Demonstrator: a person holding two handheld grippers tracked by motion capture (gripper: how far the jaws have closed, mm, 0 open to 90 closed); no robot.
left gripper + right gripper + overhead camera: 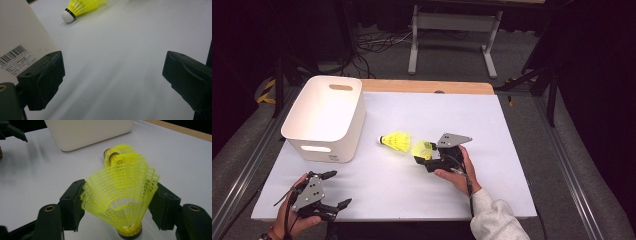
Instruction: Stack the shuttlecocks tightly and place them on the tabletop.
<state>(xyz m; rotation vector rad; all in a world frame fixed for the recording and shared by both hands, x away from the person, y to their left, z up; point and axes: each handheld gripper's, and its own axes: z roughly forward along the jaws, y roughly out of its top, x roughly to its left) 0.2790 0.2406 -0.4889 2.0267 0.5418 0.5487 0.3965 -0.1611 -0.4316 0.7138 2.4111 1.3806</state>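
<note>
The white bin point(324, 117) stands in the left half of the high view, toward the upper left of the table point(462, 115), its open top facing up. Right of it, near the middle of the frame, one yellow shuttlecock point(395, 141) lies on its side with its white cork pointing left at the bin.

Just right of that, the second shuttlecock point(423, 149) sits between the jaws of the right gripper point(428, 158). In the right gripper view, this shuttlecock point(122, 195) fills the centre, its cork at the bottom edge near the camera, its skirt flaring upward and away, so its long axis runs along the jaws. The two pads flank the skirt's widest part; the mesh keeps its round shape, so the jaws look parted around it rather than pressing, though contact at the edges cannot be ruled out.

The left gripper point(324, 200) waits at the lower left of the high view, its jaws wide apart and empty. The right hand is plainly the nearer one, with the bin up and left of it.
</note>
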